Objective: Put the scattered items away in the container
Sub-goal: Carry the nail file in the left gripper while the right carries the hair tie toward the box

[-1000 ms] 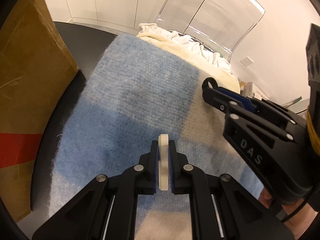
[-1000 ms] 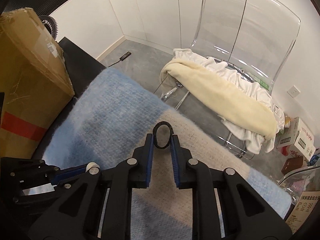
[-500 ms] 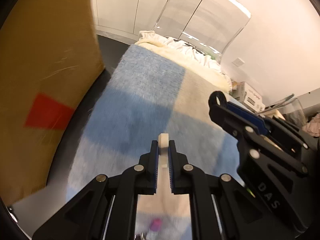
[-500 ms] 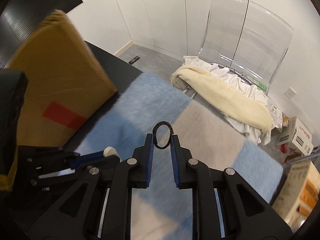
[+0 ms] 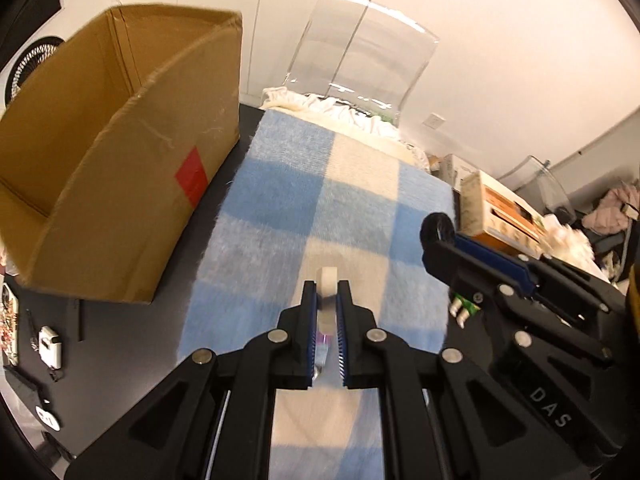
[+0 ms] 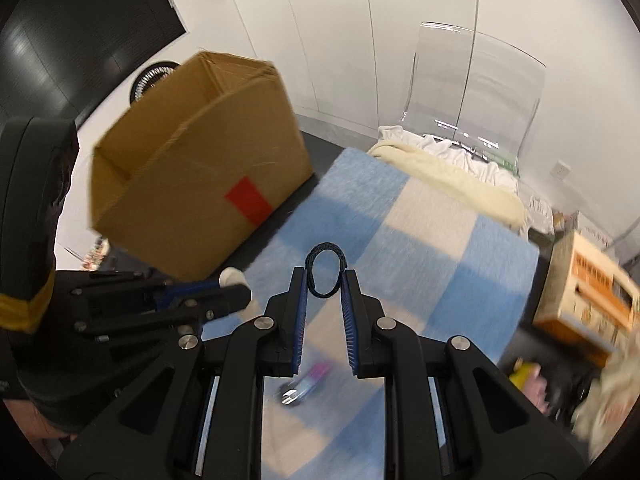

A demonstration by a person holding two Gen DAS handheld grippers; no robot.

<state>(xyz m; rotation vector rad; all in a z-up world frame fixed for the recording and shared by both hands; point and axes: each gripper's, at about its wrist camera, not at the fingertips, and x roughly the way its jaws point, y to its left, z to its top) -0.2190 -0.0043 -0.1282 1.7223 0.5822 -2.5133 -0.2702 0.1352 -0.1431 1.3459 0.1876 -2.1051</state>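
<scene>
A blue-and-cream checked blanket (image 5: 320, 208) covers a dark table (image 5: 120, 344) in a white-walled room. Left of the blanket stands the open cardboard box (image 5: 120, 168), empty as far as its inside shows. Over the blanket's middle, the left gripper (image 5: 327, 300) is clamped on a white roll of tape (image 5: 327, 280). Right of it, also above the blanket, the right gripper (image 6: 325, 280) pinches a black hair tie (image 6: 325, 274). A clear chair (image 6: 476, 92) stands beyond the blanket's far edge.

Both views are taken along raised fingers; the cardboard box (image 5: 120, 184) left of them and blanket (image 5: 320, 216) ahead are shared.
</scene>
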